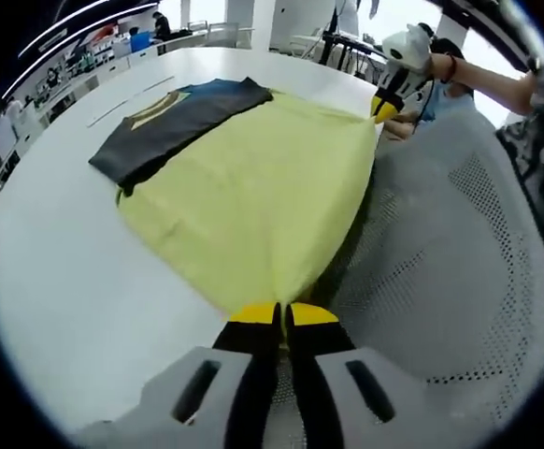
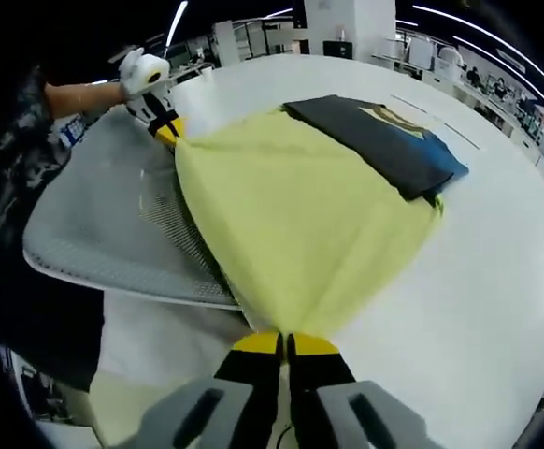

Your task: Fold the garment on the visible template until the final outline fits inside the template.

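Note:
A yellow garment is stretched flat over the white table, its far edge overlapping a folded dark garment with a gold and blue print. My left gripper is shut on the near corner of the yellow cloth. At the top right of the left gripper view, my right gripper, held by a hand, pinches the other corner. In the right gripper view, the right gripper is shut on the yellow garment, and the left gripper grips the far corner. The dark garment lies beyond.
A grey mesh chair back presses against the table edge under the held side of the cloth, and also shows as the chair in the right gripper view. Thin marked lines run on the table past the dark garment. Desks and shelves stand far behind.

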Demonstrator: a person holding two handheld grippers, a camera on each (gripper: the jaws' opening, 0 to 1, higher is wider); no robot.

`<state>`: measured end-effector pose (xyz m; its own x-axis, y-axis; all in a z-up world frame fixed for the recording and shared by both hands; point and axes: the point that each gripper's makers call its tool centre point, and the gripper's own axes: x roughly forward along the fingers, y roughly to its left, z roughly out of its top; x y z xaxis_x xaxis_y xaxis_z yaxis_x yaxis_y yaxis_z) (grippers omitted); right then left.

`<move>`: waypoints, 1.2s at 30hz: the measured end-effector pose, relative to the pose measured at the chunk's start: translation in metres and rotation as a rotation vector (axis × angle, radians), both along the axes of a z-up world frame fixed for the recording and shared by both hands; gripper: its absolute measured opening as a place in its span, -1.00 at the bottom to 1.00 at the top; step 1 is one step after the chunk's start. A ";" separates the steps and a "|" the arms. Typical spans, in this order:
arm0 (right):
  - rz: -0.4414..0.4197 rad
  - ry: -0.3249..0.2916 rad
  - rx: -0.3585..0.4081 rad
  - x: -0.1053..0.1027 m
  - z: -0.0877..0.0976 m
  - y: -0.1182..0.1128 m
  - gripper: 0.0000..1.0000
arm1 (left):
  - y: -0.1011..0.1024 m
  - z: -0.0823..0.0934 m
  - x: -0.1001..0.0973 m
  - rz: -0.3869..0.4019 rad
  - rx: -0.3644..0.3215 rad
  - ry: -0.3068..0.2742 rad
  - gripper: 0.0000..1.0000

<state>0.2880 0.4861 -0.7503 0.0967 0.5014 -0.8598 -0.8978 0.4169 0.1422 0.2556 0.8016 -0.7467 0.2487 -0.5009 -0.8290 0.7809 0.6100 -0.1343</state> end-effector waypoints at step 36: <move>-0.168 -0.373 0.062 0.119 0.093 0.013 -1.00 | 0.012 0.110 0.115 0.056 -0.011 -0.315 -1.00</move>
